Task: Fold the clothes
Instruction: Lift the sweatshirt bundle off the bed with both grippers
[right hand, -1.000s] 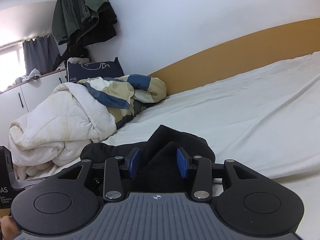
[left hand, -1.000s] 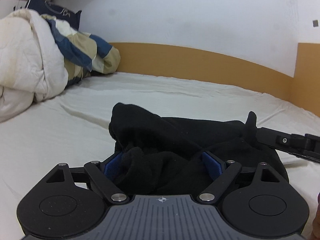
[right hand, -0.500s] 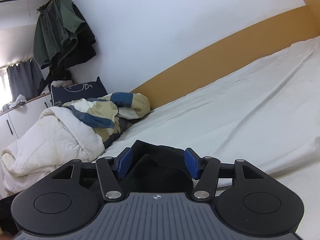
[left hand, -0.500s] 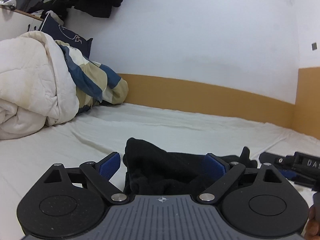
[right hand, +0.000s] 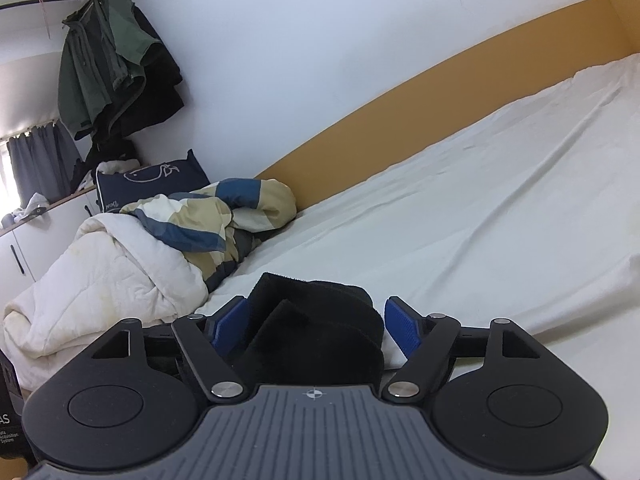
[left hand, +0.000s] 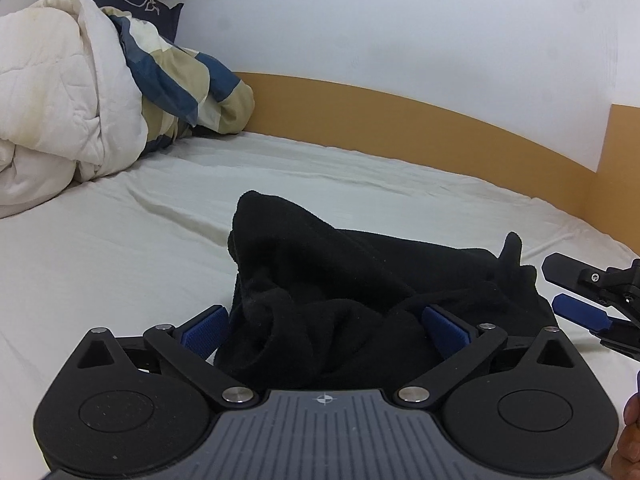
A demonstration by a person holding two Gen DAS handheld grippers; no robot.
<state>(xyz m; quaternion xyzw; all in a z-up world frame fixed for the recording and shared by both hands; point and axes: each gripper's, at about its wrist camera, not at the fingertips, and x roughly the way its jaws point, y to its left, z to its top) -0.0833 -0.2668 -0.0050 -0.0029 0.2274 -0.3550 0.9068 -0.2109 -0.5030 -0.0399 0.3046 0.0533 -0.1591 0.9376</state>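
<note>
A black fleece garment (left hand: 360,264) lies bunched on the white bed sheet (left hand: 120,260). My left gripper (left hand: 324,328) is open, its blue pads (left hand: 204,330) wide apart on either side of a crumpled fold without pressing it. In the right wrist view a folded black edge of the garment (right hand: 316,344) sits between the spread fingers of my right gripper (right hand: 314,318), which is open too. The right gripper (left hand: 550,286) also shows at the right edge of the left wrist view, just beside the garment's far corner.
A white duvet (left hand: 60,100) and a blue-and-beige blanket (left hand: 180,80) are heaped at the left, with a navy pillow (right hand: 152,180) behind. An orange board (left hand: 400,120) runs along the wall. Jackets (right hand: 112,60) hang above a white cupboard (right hand: 40,236).
Both grippers have opened wider over the last second; the right one has let go of the black fold it was pinching. The garment has settled lower on the sheet.
</note>
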